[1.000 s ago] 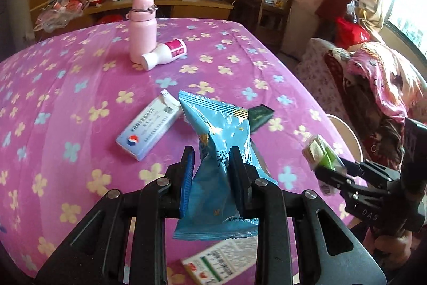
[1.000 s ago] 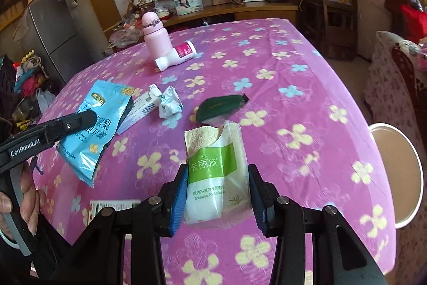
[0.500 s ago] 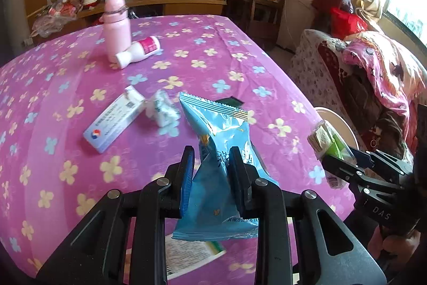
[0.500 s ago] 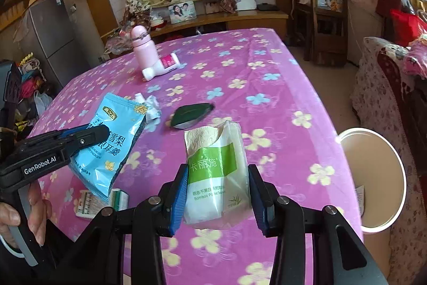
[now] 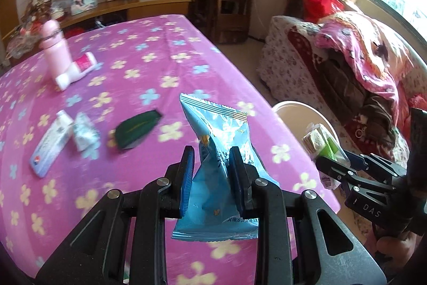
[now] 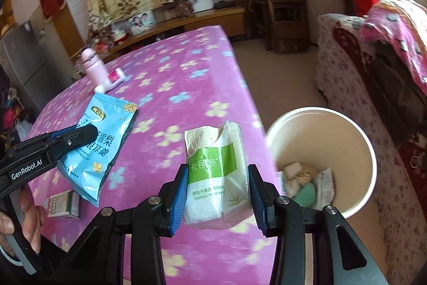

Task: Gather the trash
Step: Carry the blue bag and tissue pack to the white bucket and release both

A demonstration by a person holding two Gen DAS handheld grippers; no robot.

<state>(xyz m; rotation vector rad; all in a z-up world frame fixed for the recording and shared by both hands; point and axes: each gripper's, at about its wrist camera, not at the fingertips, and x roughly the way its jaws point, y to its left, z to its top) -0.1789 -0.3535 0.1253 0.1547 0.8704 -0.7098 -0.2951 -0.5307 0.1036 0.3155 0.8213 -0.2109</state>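
Note:
My left gripper (image 5: 209, 174) is shut on a blue snack wrapper (image 5: 221, 146), held above the table's right edge; the wrapper also shows in the right wrist view (image 6: 98, 143). My right gripper (image 6: 217, 188) is shut on a white and green tissue pack (image 6: 216, 172), held just left of a white bin (image 6: 368, 151) on the floor beside the table. The bin holds several pieces of trash. In the left wrist view the right gripper (image 5: 333, 164) with the tissue pack (image 5: 320, 140) hangs over the bin (image 5: 293, 111).
On the pink flowered table (image 5: 160, 58) lie a dark green wrapper (image 5: 136, 128), a crumpled white wrapper (image 5: 85, 131), a white box (image 5: 49, 148), a pink bottle (image 5: 54, 44) and a fallen white bottle (image 5: 77, 71). A small box (image 6: 64, 205) lies at the near edge. A sofa (image 5: 347, 66) stands right.
Both grippers have swung to the right, off the table's middle towards its right edge. The white bin has come close under the right gripper. Both still hold their items.

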